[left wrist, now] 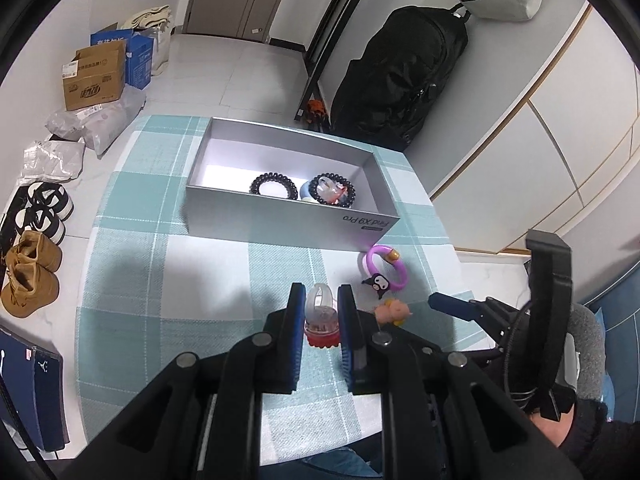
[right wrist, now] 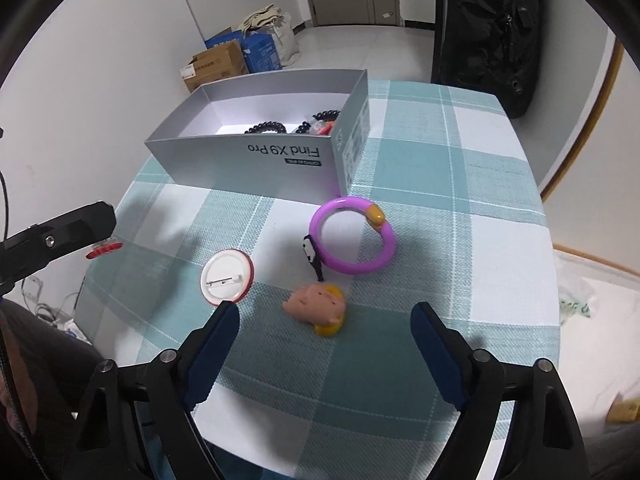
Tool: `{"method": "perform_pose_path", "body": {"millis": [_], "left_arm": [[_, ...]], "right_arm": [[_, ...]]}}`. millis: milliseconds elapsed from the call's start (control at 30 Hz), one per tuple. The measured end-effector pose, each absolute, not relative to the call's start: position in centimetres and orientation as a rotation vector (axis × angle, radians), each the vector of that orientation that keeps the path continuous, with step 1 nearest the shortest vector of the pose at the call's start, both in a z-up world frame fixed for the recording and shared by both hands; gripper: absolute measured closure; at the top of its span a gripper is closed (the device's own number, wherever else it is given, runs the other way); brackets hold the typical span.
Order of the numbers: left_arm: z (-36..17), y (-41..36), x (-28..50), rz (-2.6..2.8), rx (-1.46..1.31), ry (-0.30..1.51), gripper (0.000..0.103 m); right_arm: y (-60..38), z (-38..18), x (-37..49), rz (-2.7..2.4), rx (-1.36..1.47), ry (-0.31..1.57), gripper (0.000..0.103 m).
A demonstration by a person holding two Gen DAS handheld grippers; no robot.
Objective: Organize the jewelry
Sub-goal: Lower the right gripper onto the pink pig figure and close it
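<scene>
Your left gripper is clamped on a clear plastic ring with a red ridged base, its blue pads pressing both sides at the lower centre of the left wrist view. Your right gripper stands wide apart and holds nothing; a peach and yellow doll-head charm lies on the cloth between its fingers, touching neither.

The open silver cardboard phone box sits in the middle of the left view. Inside are two black spiral hair ties side by side; the right one has pink and blue trinkets in and beside it.

On the teal and white checked tablecloth, a purple plastic bangle with a black cartoon charm lies just in front of the box's corner, and a round white pin badge lying face down sits left of the doll-head charm.

Both grippers tilt steeply down toward the table.
</scene>
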State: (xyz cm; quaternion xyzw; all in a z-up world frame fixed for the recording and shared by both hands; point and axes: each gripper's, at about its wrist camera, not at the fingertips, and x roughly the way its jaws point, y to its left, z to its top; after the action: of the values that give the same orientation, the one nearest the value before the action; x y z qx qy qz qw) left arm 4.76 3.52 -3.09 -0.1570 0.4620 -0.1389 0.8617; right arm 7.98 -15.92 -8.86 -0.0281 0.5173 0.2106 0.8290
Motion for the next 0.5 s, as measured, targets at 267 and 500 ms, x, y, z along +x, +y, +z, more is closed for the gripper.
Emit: {"method": "perform_pose_path", "body": {"millis": [267, 500], "left_arm": [[-2.8, 4.2, 4.5, -0.291, -0.335, 0.956, 0.092], [-2.8, 4.3, 4.6, -0.289, -0.337, 0.958, 0.092]], "right_arm": [[-14.8, -9.3, 8.1, 0.446, -0.109, 1.101, 0.041], [-13.7, -9.6, 7.6, 0.450, -0.193, 1.085, 0.069]]}}
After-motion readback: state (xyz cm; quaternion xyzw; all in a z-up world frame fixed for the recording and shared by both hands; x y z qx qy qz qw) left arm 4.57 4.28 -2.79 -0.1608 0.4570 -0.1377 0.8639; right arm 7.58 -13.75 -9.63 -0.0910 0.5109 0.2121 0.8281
